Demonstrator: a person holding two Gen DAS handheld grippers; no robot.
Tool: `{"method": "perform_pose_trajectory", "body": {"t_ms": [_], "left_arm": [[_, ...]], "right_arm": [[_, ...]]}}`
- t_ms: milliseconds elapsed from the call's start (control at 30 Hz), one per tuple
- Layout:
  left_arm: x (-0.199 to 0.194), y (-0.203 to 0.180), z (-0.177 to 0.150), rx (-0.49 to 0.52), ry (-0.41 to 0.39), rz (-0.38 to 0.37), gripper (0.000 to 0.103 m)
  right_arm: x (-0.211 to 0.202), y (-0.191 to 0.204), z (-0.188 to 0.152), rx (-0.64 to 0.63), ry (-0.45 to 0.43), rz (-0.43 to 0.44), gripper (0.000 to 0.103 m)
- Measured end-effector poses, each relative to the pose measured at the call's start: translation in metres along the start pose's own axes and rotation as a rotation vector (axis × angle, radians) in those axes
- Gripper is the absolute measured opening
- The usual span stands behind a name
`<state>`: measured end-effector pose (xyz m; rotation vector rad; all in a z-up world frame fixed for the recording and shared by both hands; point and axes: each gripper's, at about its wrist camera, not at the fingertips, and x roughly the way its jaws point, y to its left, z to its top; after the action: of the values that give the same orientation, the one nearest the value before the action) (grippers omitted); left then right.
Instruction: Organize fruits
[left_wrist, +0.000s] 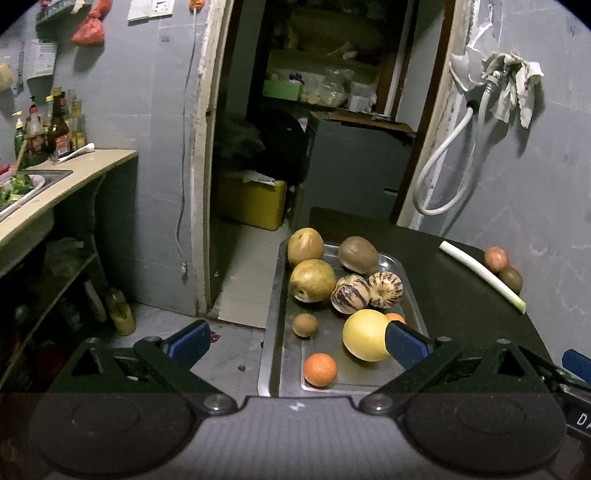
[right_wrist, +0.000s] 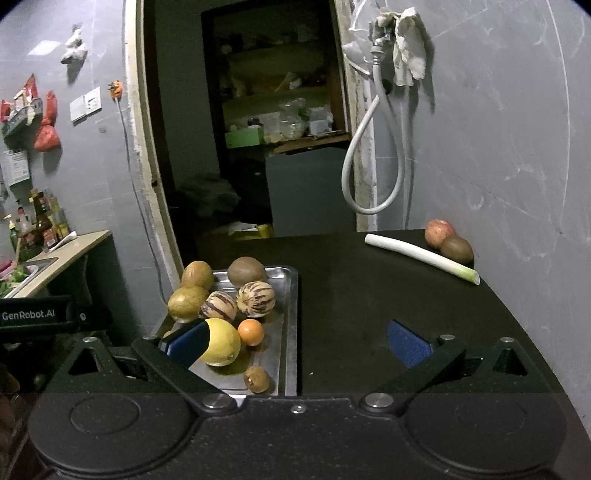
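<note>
A metal tray (left_wrist: 273, 321) (right_wrist: 291, 314) on the dark table holds two brown pears (left_wrist: 312, 280), a kiwi (left_wrist: 357, 254), two striped melons (left_wrist: 350, 294), a yellow citrus (left_wrist: 365, 335) (right_wrist: 221, 341), oranges (left_wrist: 320, 369) (right_wrist: 251, 332) and a small brown fruit (left_wrist: 305, 324) (right_wrist: 256, 378). A red apple (right_wrist: 439, 233) and another kiwi (right_wrist: 457, 249) lie at the far right by the wall, behind a leek (right_wrist: 421, 258). My left gripper (left_wrist: 295, 341) is open and empty above the tray's near end. My right gripper (right_wrist: 299, 341) is open and empty over the table right of the tray.
The table (right_wrist: 369, 295) ends at a wall on the right and a drop to the floor on the left. A counter (left_wrist: 74, 173) with a sink and bottles stands at the left. A doorway (left_wrist: 314, 129) opens behind. A white hose (right_wrist: 360, 162) hangs on the wall.
</note>
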<state>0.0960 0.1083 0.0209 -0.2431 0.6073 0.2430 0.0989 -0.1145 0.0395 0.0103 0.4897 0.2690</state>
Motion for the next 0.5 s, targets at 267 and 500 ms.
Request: {"method": "perform_pose_trajectory", "body": {"t_ms": [267, 500], "left_arm": [[-0.018, -0.008, -0.013, -0.034, -0.031, 0.03, 0.102], [-0.03, -0.016, -0.023, -0.049, -0.044, 0.05, 0.102]], "right_arm": [[-0.015, -0.01, -0.003, -0.03, -0.014, 0.039, 0.102], [-0.024, -0.018, -0.005, -0.038, -0.019, 0.066, 0.102]]}}
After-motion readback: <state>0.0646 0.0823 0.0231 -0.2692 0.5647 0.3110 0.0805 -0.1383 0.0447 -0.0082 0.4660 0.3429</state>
